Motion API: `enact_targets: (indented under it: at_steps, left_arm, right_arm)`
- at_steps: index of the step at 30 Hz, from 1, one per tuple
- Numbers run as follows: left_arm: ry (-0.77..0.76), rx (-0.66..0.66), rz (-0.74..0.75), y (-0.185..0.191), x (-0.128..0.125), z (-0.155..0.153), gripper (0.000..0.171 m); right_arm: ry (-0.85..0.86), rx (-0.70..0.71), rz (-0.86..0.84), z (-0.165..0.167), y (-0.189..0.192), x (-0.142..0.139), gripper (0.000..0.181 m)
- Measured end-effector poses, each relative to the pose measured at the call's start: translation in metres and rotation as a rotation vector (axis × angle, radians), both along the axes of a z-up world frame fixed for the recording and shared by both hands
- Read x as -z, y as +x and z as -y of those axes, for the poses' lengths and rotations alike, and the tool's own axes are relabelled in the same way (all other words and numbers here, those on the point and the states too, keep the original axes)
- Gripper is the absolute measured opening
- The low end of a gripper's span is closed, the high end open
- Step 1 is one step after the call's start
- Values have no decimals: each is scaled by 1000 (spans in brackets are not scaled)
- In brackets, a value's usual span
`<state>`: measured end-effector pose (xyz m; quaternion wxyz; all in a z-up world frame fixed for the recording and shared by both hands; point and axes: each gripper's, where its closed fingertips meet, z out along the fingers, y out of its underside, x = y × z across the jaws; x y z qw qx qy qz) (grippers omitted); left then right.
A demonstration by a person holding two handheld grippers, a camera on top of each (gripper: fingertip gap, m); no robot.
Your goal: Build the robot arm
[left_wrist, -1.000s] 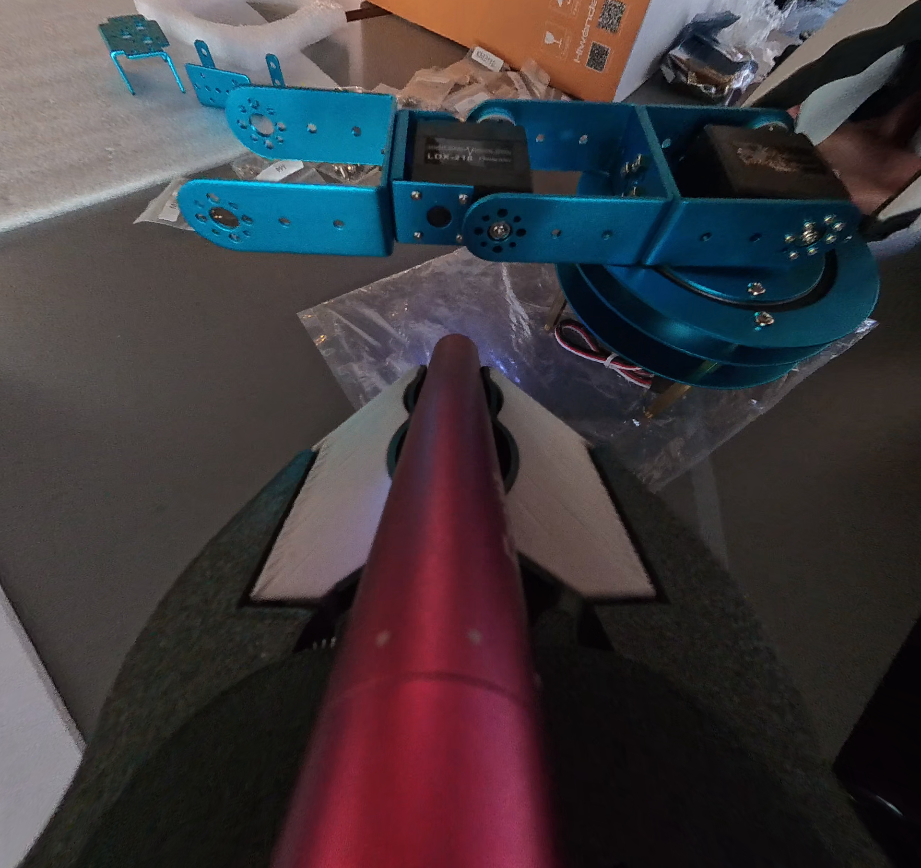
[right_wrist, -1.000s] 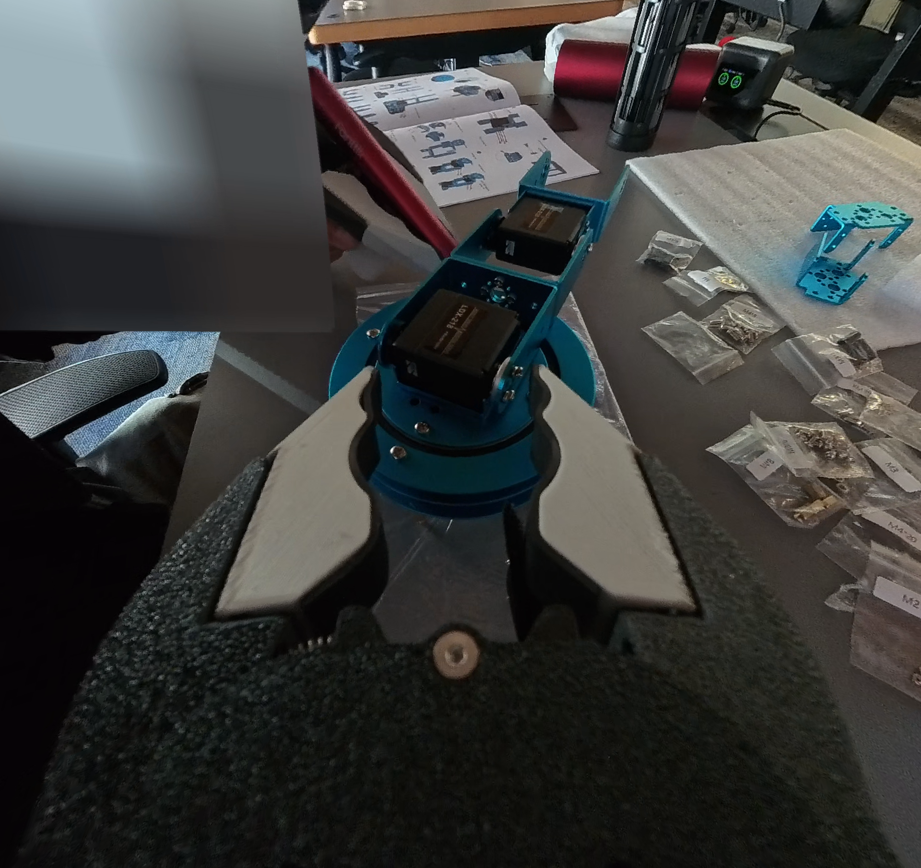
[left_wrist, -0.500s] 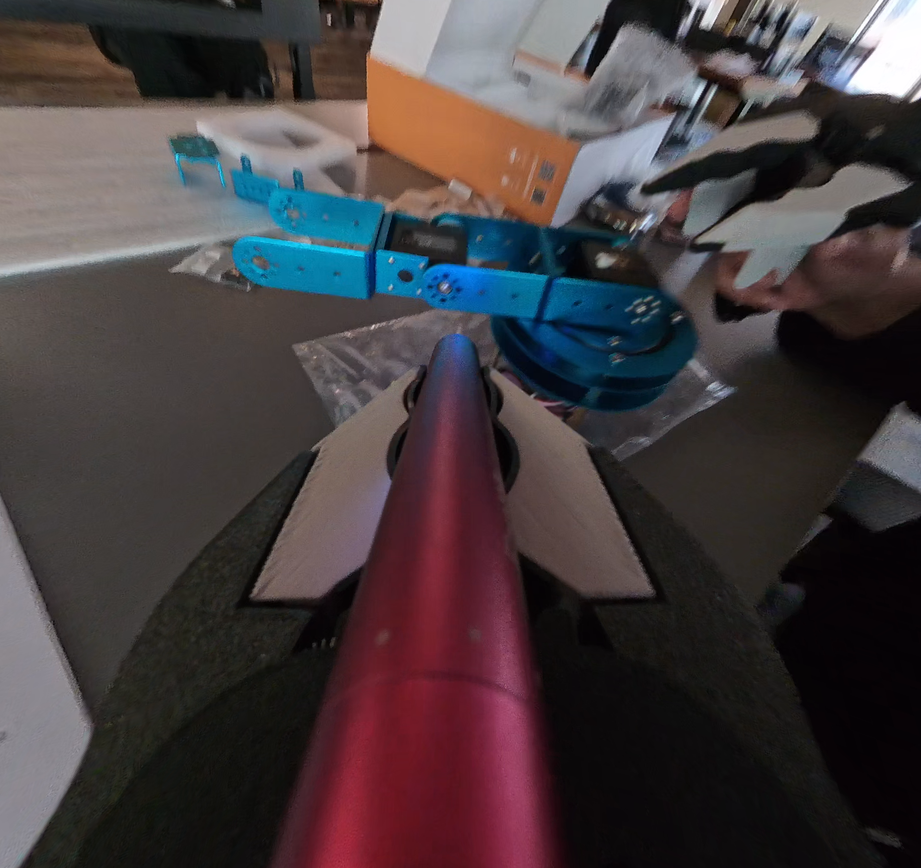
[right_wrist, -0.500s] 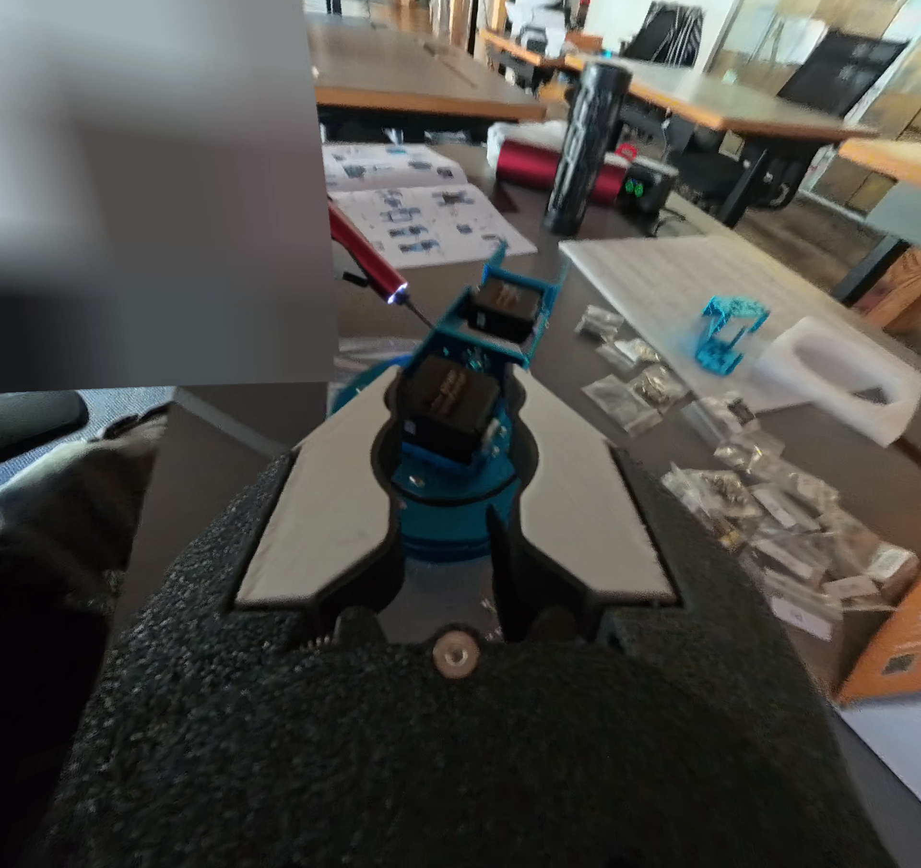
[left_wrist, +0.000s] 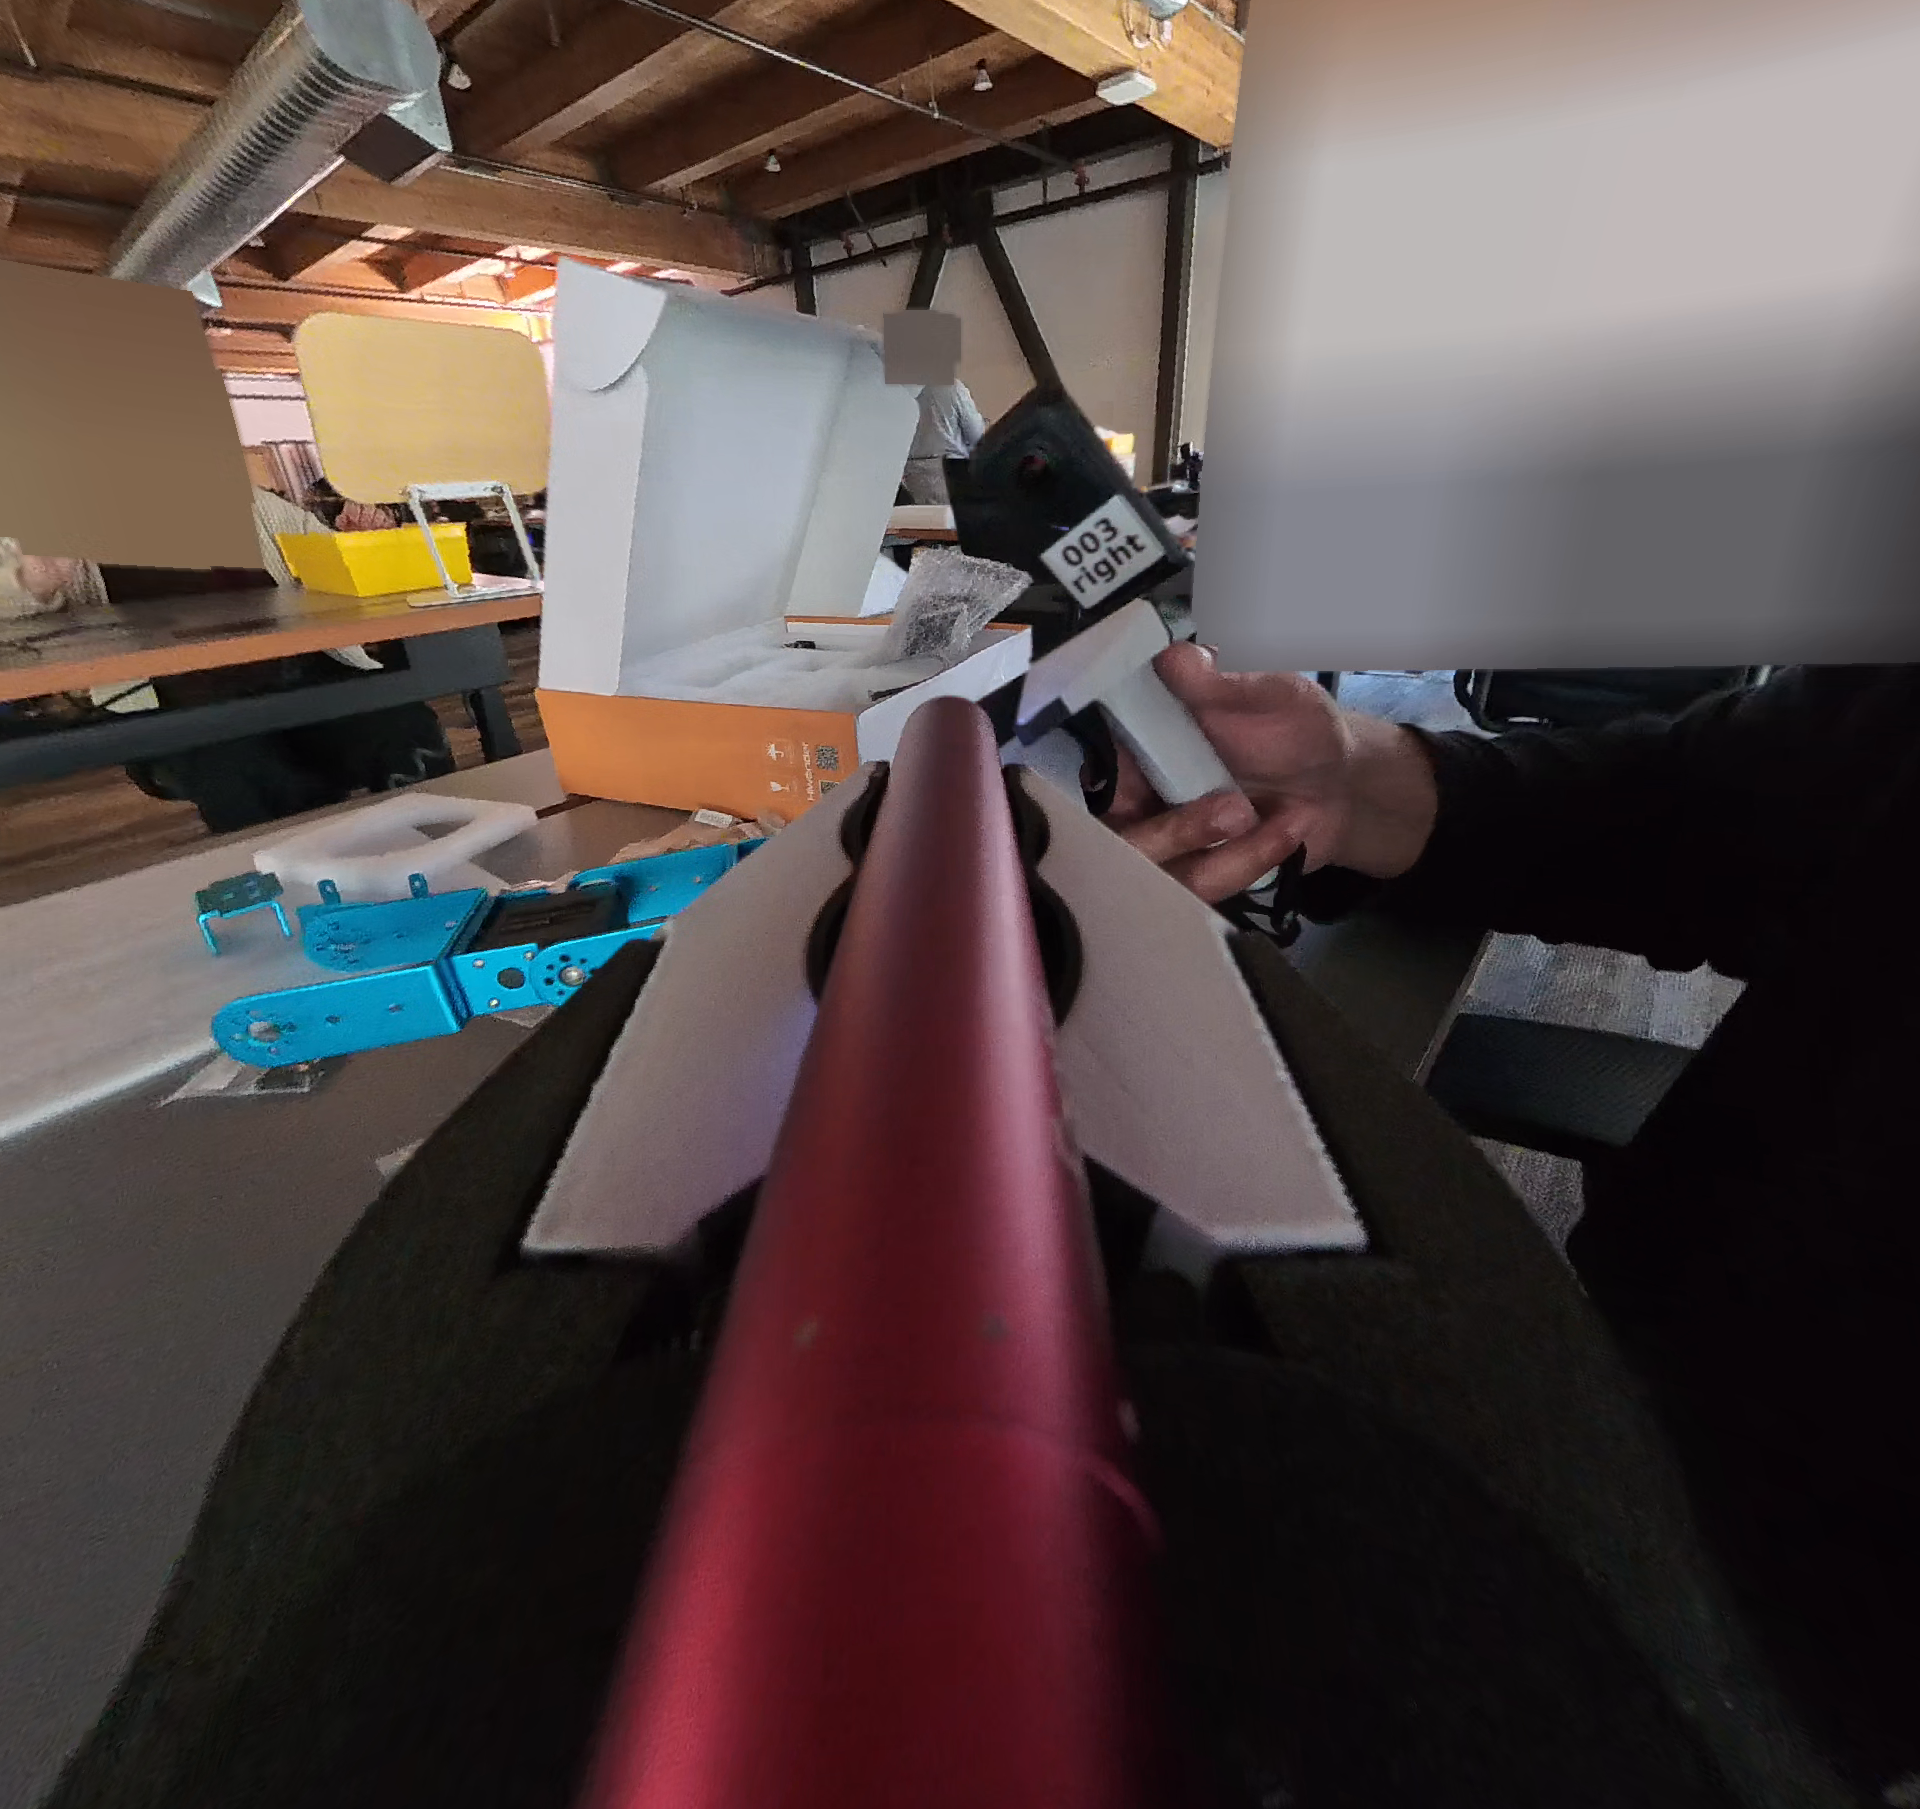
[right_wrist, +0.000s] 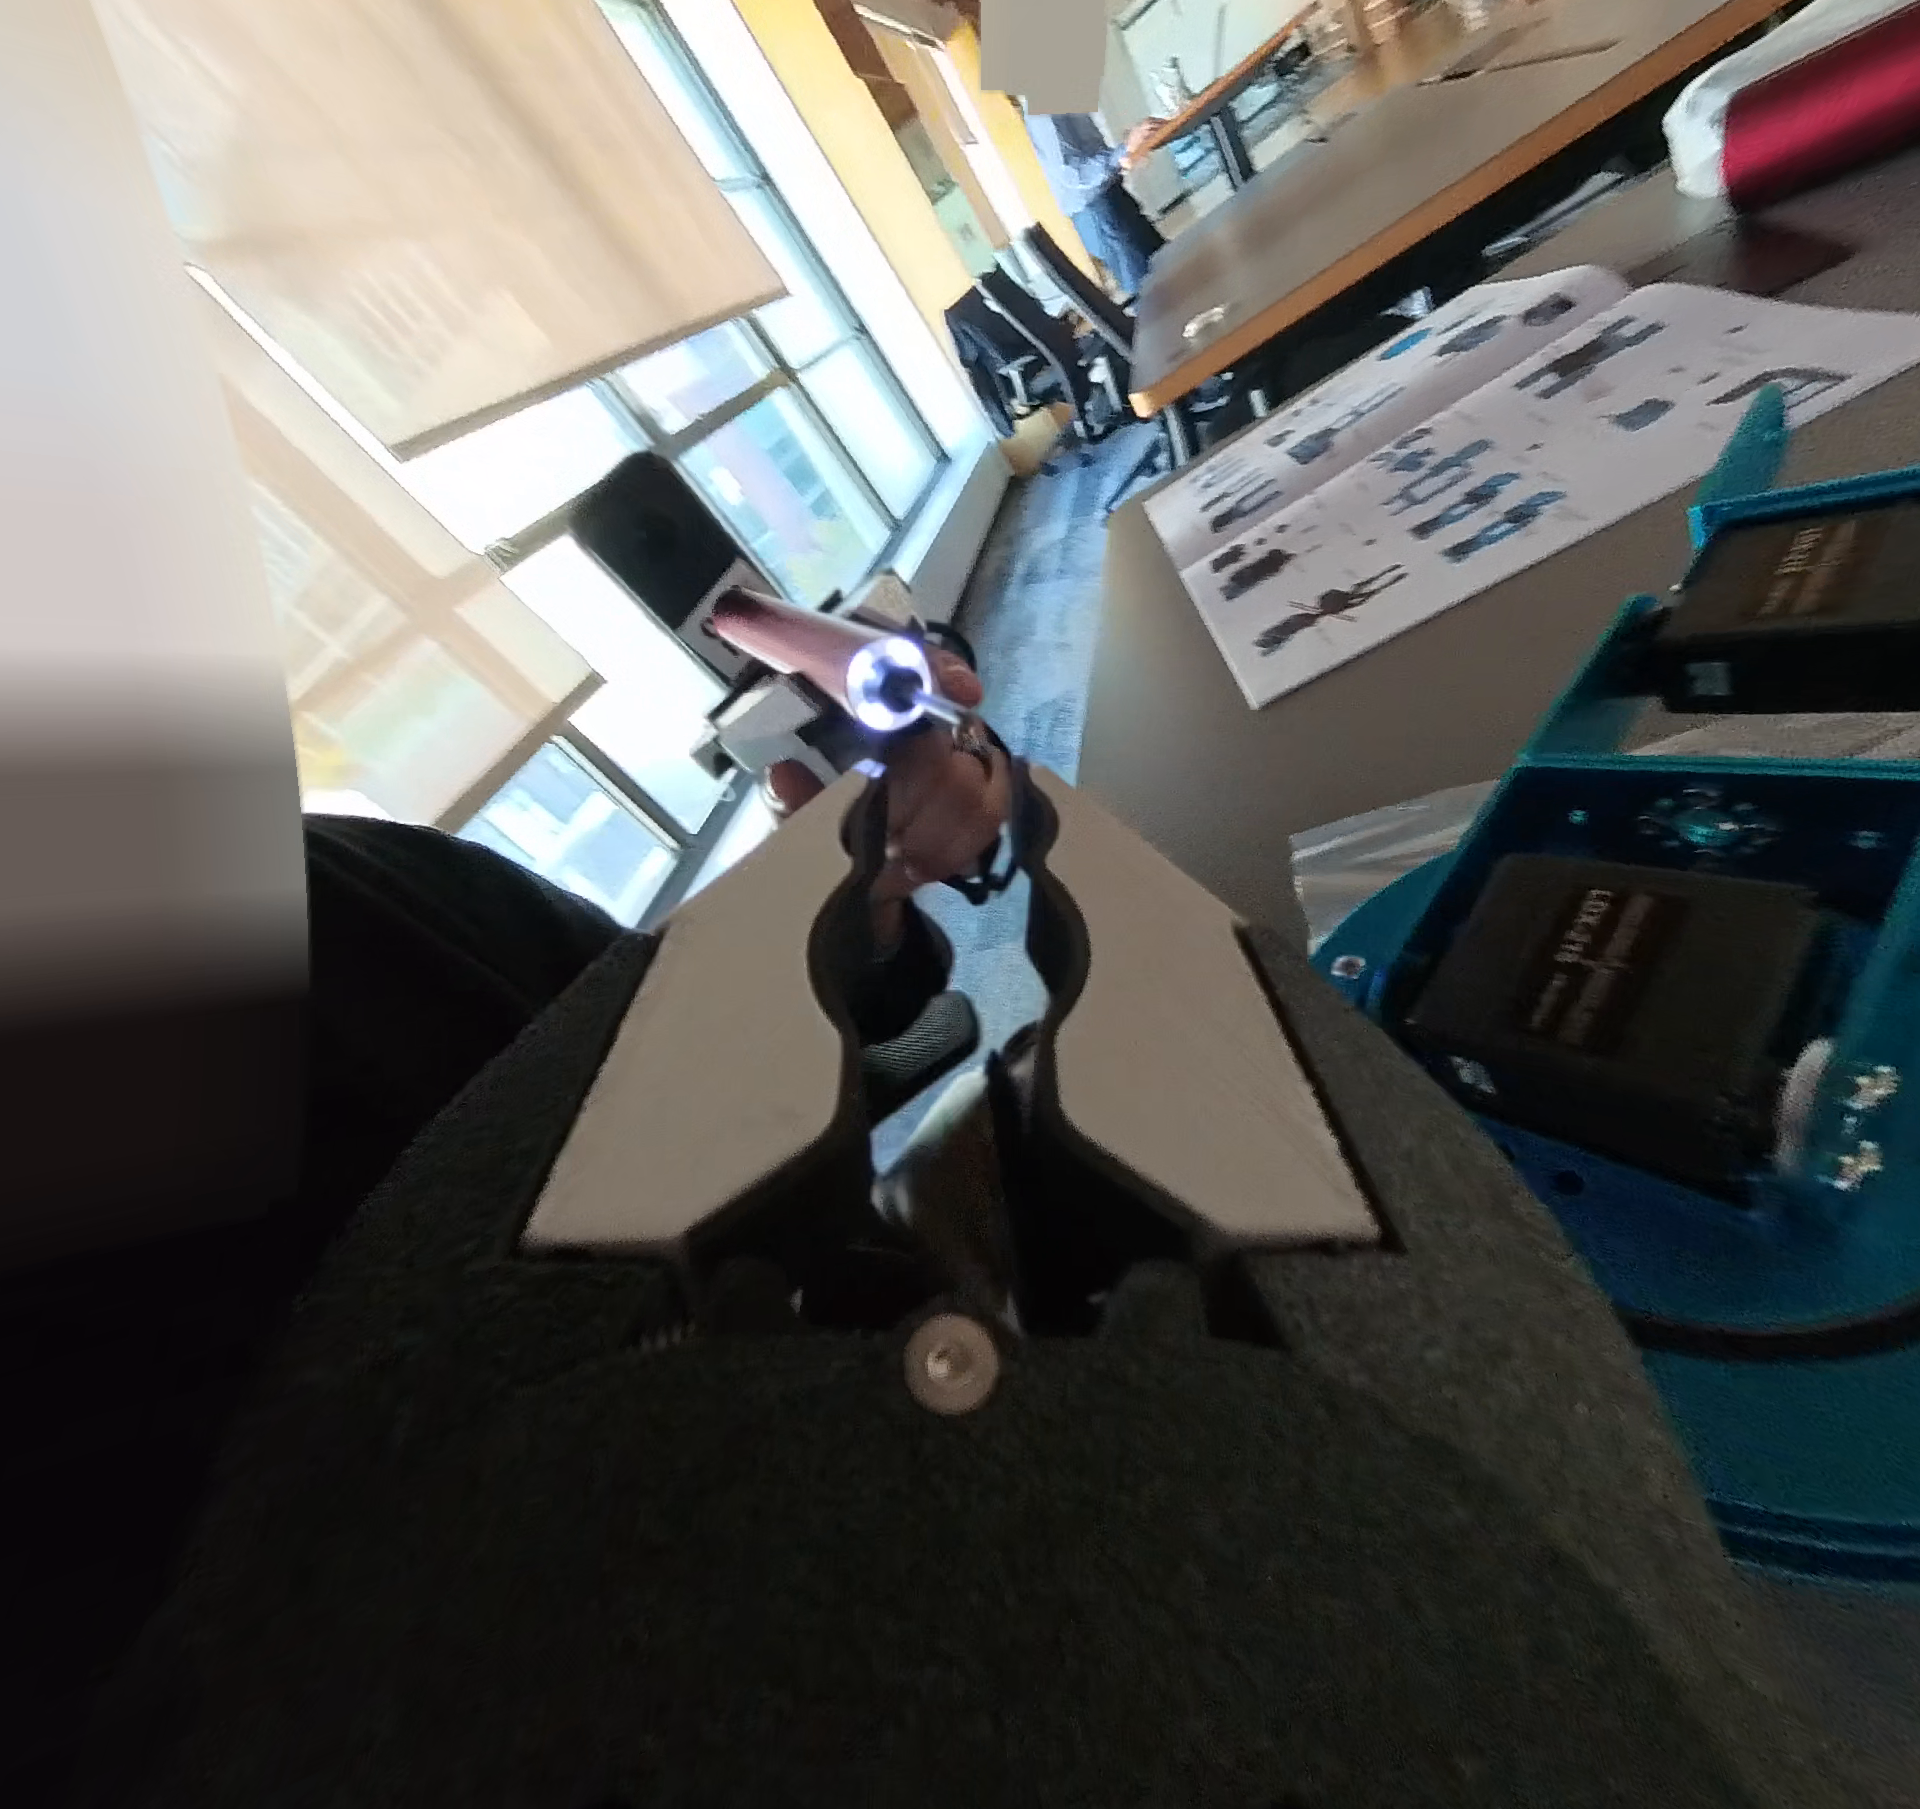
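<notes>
My left gripper (left_wrist: pixel 945 783) is shut on a red electric screwdriver (left_wrist: pixel 904 1240) that runs forward between its fingers. It is raised above the table and points at my right gripper (left_wrist: pixel 1101 616), which a hand holds. A blue metal robot arm assembly (left_wrist: pixel 416 980) with black servos lies on the table to the lower left. In the right wrist view my right gripper (right_wrist: pixel 945 793) is empty, its jaws a narrow gap apart, and it is tilted. It faces the left gripper and the screwdriver's lit tip (right_wrist: pixel 888 684). The blue assembly (right_wrist: pixel 1621 1032) is close on its right.
An open orange and white box (left_wrist: pixel 727 564) stands behind the assembly, with white foam (left_wrist: pixel 384 834) and small blue brackets (left_wrist: pixel 244 902) beside it. An open instruction booklet (right_wrist: pixel 1507 471) lies on the table. Other tables and seated people are farther back. Tip to tip, the grippers are about 5 centimeters apart.
Both grippers have lifted and tilted up off the table. The right gripper has left the blue base it straddled, narrowed its jaws and turned toward the left gripper. The left still holds the screwdriver.
</notes>
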<state>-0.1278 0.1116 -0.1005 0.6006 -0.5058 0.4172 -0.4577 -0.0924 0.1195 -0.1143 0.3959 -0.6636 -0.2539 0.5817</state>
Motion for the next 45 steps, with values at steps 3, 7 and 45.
enact_targets:
  at_steps: [3, 7, 45]
  left_arm:
    - [10, 9, -2, 4, 1, 4, 21]
    - [-13, -1, 0, 5, 4, -1, 20]
    - [-56, -38, -106, 7, 21, -10, 21]
  right_arm:
    - [3, 0, -15, 0, 3, -1, 16]
    - [50, 36, 25, -4, 7, 1, 0]
    - [848, 438, 670, -27, 22, 21, 1]
